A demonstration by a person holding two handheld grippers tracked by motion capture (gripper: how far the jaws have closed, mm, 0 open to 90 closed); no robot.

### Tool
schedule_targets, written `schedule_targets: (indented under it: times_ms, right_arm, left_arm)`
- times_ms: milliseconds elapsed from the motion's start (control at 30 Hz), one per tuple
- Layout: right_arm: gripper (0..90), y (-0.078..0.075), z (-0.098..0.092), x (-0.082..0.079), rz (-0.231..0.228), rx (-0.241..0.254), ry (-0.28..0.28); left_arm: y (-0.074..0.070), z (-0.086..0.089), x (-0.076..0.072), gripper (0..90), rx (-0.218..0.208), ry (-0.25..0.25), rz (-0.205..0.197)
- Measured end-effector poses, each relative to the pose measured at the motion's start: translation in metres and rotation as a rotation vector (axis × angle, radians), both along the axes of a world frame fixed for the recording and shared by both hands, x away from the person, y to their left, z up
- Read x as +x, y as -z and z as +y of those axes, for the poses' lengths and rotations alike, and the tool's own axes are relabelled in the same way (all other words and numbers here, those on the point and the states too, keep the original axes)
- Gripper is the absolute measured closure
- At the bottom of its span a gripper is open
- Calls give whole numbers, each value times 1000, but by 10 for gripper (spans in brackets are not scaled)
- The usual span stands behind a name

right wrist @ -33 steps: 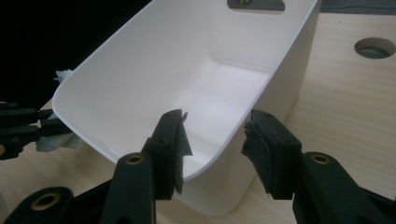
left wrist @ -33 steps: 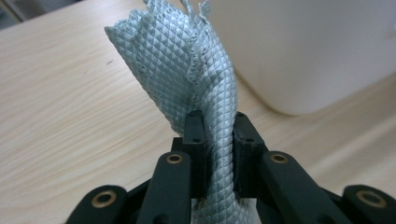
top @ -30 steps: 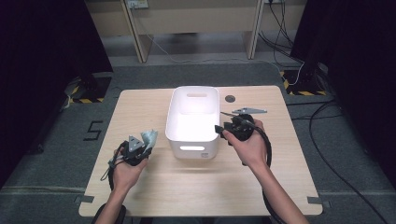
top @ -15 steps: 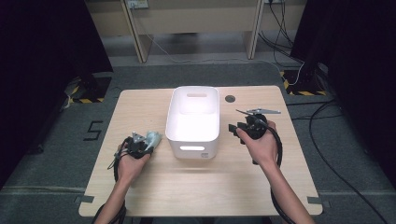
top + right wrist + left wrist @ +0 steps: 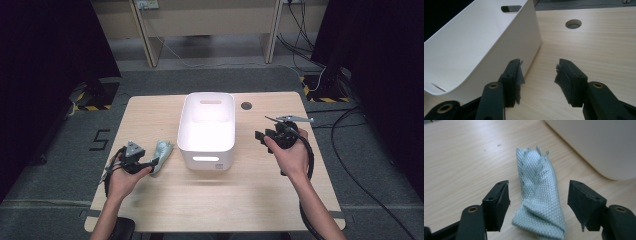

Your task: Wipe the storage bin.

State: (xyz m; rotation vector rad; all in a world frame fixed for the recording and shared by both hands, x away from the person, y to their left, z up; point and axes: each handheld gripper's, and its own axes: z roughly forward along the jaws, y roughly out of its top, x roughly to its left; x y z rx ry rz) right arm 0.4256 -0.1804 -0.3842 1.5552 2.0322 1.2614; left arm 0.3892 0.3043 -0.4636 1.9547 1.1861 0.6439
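Well, here is how it stands, one view after another.

High view, left side: the left gripper [image 5: 150,163] sits low on the table [image 5: 240,205], its tips at the near end of a pale blue-grey cloth [image 5: 161,155] that lies just beside the left wall of the white bin [image 5: 207,120]. I would guess the cloth is meant for the bin, which is why the hand is lined up along it.

High view, right side: the right gripper [image 5: 261,136] hangs near the bin's right wall, apart from it and holding nothing; it looks ready to steady the bin.

Left gripper view, cloth: the cloth [image 5: 540,195] lies crumpled and lengthwise on the wood, running from between the jaws away toward the bin's curved corner [image 5: 599,145].

Left gripper view, tongs: released and spread wide, one jaw on each side of the cloth, neither touching it. The cloth sits a little nearer the left jaw, so closing here should catch its near end.

Right gripper view, tongs: also released, with bare wood in the gap.

Right gripper view, surroundings: the bin's wall [image 5: 499,50] stands just beside the left jaw, and a round cable hole [image 5: 573,24] lies farther off.
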Motion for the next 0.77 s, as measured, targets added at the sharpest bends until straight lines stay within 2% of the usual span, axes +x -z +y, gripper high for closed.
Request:
schedule_targets:
  times_ms: [33, 133, 233, 367, 433, 500, 633, 767]
  right_arm:
    - [533, 1, -3, -3, 1, -2, 2]
    - [529, 9, -15, -14, 12, -20, 11]
    - [529, 21, -30, -28, 38, -40, 28]
    - [529, 35, -51, -48, 68, -61, 67]
    - [529, 40, -58, -59, 78, -64, 81]
    - [529, 46, -63, -68, 80, -69, 92]
    - [533, 59, -66, -81, 92, -80, 104]
    - [533, 64, -65, -81, 107, -83, 101]
  left_arm:
    - [-4, 5, -5, 316, -8, -5, -15]
    - [-12, 24, -19, 316, -65, -47, -57]
    - [-8, 41, -29, 322, -88, -116, -85]
    - [18, 51, -33, 338, -105, -194, -59]
    - [30, 51, -33, 343, -109, -207, -36]
    - [39, 50, -32, 346, -92, -210, -25]
    - [48, 48, -32, 349, -93, -221, -20]
    - [49, 49, -33, 349, -97, -229, -21]
